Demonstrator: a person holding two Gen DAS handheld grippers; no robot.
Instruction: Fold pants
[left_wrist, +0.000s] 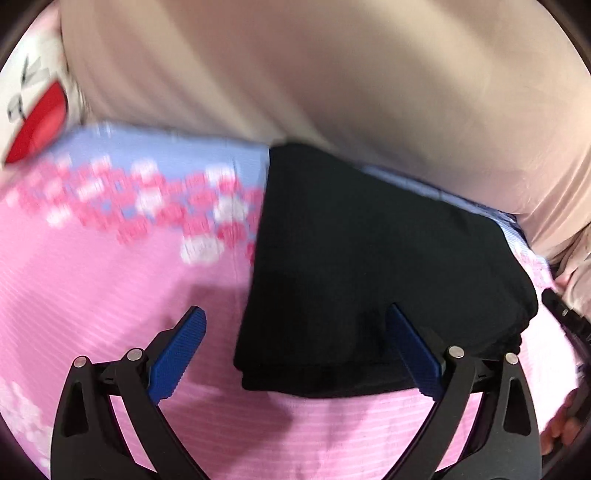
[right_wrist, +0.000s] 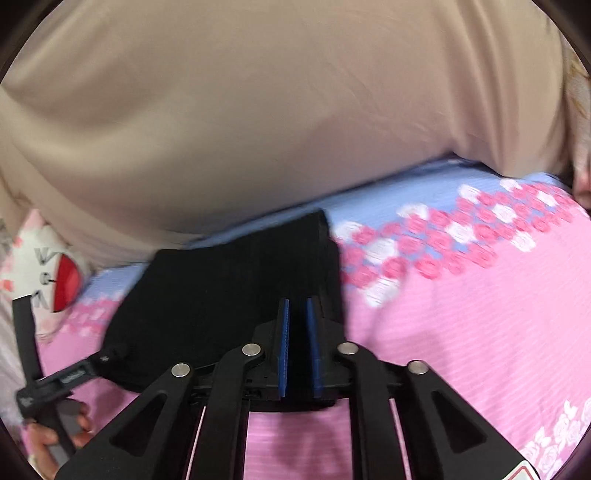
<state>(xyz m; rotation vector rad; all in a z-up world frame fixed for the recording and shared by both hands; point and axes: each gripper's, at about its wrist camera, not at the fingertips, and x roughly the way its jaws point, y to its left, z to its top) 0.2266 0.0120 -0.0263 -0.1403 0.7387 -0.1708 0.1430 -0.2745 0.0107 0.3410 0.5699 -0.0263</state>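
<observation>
The right gripper (right_wrist: 298, 306), jaws nearly together with nothing pinched, hovers low-centre over the folded black pants (right_wrist: 229, 280) on the pink bedsheet (right_wrist: 461, 325), while the left gripper (left_wrist: 295, 314) hangs spread wide, suggesting the bundle is released.

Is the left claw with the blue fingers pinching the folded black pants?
Apart. The left wrist view shows the left gripper wide open, hovering over the folded black pants, pinching nothing.
</observation>
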